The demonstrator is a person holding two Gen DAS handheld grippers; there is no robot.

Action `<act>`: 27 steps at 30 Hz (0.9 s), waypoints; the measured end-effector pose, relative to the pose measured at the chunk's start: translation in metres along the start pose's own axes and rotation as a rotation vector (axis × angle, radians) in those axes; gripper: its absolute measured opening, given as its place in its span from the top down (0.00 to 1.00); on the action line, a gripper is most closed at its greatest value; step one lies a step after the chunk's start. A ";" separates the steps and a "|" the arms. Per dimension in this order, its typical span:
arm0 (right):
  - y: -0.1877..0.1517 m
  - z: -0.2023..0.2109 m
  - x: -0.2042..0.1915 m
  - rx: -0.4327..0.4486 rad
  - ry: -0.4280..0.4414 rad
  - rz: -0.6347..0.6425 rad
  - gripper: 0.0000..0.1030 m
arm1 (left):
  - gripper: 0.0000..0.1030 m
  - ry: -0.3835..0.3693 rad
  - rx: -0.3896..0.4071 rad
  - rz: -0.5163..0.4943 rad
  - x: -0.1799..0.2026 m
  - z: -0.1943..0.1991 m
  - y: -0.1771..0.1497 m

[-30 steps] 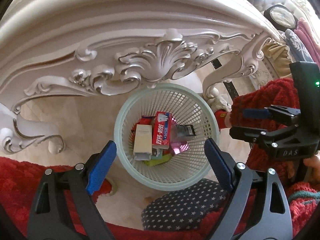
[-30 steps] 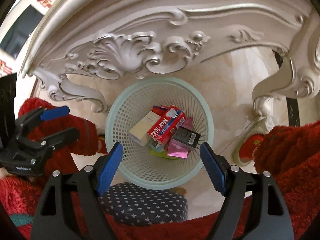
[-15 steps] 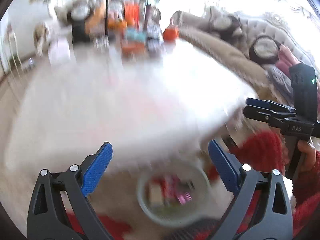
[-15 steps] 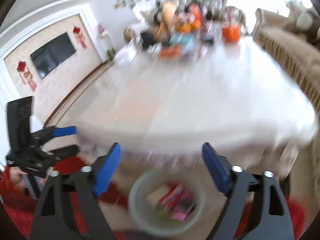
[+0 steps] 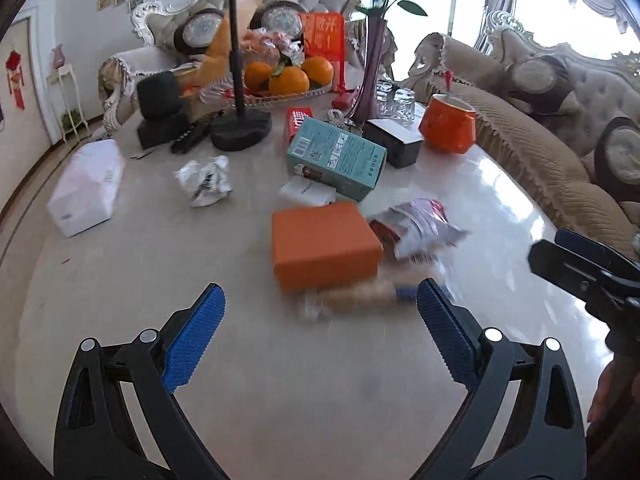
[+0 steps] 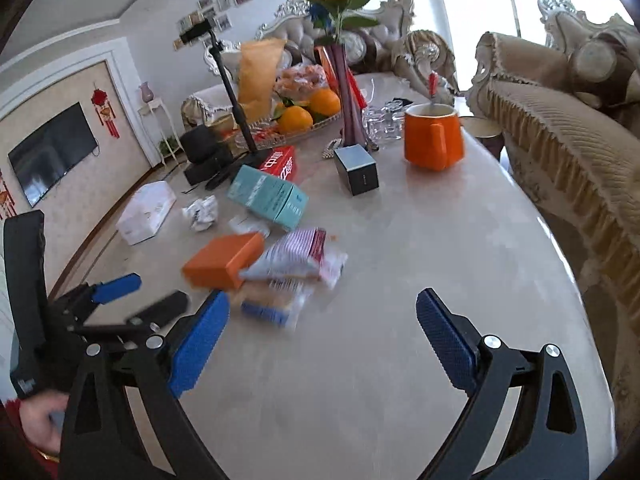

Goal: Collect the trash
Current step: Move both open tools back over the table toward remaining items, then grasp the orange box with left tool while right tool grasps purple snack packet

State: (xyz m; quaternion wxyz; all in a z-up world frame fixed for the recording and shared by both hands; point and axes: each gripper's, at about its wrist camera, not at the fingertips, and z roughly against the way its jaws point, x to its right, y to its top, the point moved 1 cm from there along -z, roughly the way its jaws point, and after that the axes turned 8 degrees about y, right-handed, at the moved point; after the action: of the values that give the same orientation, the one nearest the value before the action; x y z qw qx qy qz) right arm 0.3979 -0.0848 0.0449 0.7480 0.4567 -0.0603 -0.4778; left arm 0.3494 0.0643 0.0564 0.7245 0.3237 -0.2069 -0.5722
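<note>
Both claws are hovering released and empty over the near edge of the marble counter (image 5: 120, 264), the left claw (image 5: 320, 334) and right claw (image 6: 322, 336) each gaping wide. Just beyond them an orange box (image 5: 324, 246), a crumpled snack wrapper (image 5: 418, 230) and a blurred clear packet (image 6: 276, 300) are lying together, with a teal carton (image 5: 338, 158) and a paper wad (image 5: 204, 180) farther back.

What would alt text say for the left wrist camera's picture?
An open left gripper hovers above a marble table strewn with trash: an orange box, a teal carton, a snack wrapper and crumpled paper.
</note>
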 end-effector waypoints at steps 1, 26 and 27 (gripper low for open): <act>0.004 -0.008 0.002 -0.011 0.001 -0.001 0.12 | 0.09 0.001 -0.006 0.000 0.001 -0.007 0.004; 0.023 -0.110 0.000 -0.262 -0.080 0.025 0.31 | 0.09 0.081 -0.157 -0.049 -0.010 -0.096 0.021; 0.023 -0.107 0.002 -0.261 -0.071 0.021 0.38 | 0.11 0.070 -0.166 -0.025 -0.014 -0.098 0.018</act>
State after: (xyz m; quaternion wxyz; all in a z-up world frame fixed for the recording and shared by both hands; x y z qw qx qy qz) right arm 0.4705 -0.0162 -0.0004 0.8034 0.3378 -0.0291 -0.4894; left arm 0.4241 0.1032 0.0011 0.7486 0.2849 -0.1292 -0.5846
